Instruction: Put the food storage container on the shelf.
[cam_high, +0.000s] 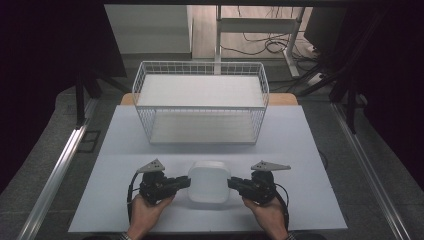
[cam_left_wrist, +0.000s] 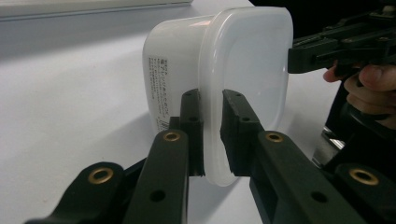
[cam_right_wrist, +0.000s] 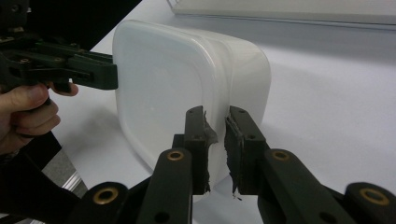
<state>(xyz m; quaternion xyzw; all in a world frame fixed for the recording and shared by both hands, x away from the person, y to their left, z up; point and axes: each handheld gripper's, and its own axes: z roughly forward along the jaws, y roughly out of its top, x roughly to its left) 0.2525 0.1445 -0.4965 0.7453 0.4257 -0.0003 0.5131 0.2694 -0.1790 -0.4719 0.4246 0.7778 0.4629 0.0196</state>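
White lidded plastic container (cam_high: 208, 182) on the near middle of the pale table (cam_high: 300, 150), printed label on its side wall. Gripped at the lid rim from 2 opposite sides: left gripper (cam_left_wrist: 212, 128) clamped on the rim at the left edge, right gripper (cam_right_wrist: 216, 142) clamped on the rim at the right edge. White wire basket (cam_high: 201, 102) well behind, at the table's far side.

Your left gripper (cam_high: 186, 183) and right gripper (cam_high: 231, 183) point inward at each other, white lidded container (cam_high: 209, 181) between their jaw tips, touching both. Beyond jaws, well apart: white wire basket (cam_high: 200, 102) on pale table (cam_high: 300, 150).
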